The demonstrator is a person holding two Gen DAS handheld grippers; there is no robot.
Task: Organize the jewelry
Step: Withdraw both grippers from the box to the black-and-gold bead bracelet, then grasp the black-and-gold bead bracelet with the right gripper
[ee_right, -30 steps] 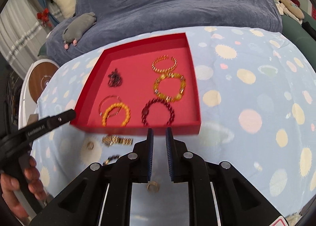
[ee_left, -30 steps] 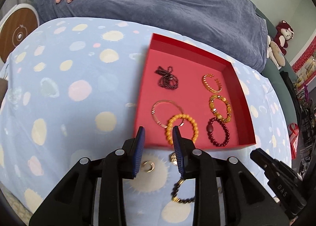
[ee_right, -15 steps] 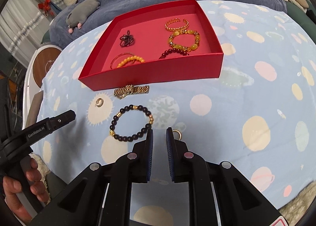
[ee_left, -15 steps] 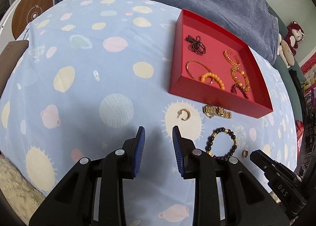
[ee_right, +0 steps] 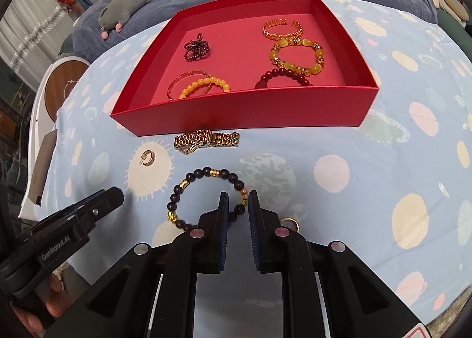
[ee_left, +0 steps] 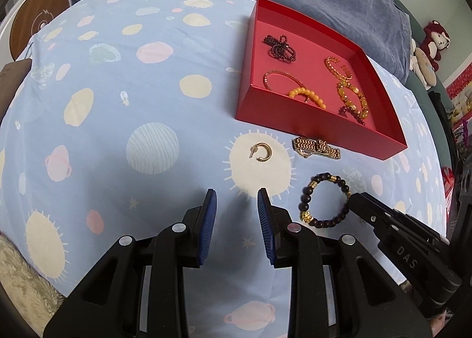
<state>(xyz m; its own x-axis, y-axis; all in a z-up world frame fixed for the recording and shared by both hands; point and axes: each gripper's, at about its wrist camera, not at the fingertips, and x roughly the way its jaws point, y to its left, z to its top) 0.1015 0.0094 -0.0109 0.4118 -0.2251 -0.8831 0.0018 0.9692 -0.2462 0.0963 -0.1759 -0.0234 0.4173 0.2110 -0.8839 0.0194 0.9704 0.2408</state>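
jewelry is split in two groups: six bracelets already lie inside the red box (ee_right: 242, 113), while four pieces wait on the planet-print sheet (ee_left: 118, 107) in front of its near wall, which i read as the sorted pile and the pile left to do. my right gripper (ee_right: 237, 205) has its fingers narrow with nothing pressed between them, lined up over the near-right arc of the dark beaded bracelet (ee_right: 206, 199); i judge a slim gap suits pinching one strand of beads rather than the whole loop. a small gold ring (ee_right: 290, 223) sits just beside that gripper's right finger. my left gripper (ee_left: 237, 205) is somewhat wider, empty, hanging over bare sheet with the gold hoop earring (ee_left: 261, 152) ahead of it, probably so each hand takes its own piece. the gold watch (ee_left: 317, 147) lies just beside the box wall, where lifting it may nudge the box.
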